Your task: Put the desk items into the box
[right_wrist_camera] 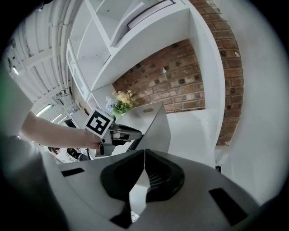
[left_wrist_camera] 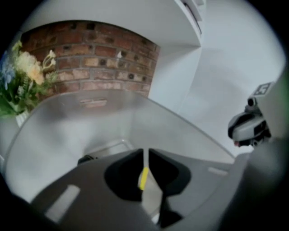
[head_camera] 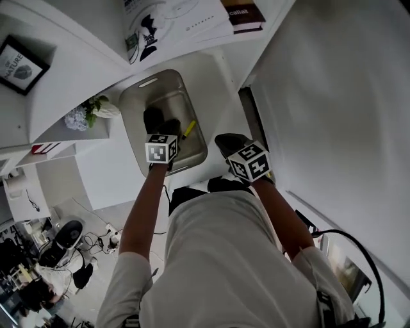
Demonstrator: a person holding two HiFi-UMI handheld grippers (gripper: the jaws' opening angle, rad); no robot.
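So the worktop [head_camera: 221,90] is plain white, and the only thing clearly sitting right on it is the see-through grey box [head_camera: 138,112], pretty much dead centre in the head view, running 12 to 6. At the box's 9 o'clock, just beside it, there's a little bunch of flowers [head_camera: 86,114] (can't tell if it's on the same worktop or on a ledge next to it). Up at 12 o'clock a white shelf [head_camera: 90,19] hangs over the worktop, with a white booklet [head_camera: 176,22] lying flat on it and a dark book [head_camera: 243,16] touching it at 3 o'clock.
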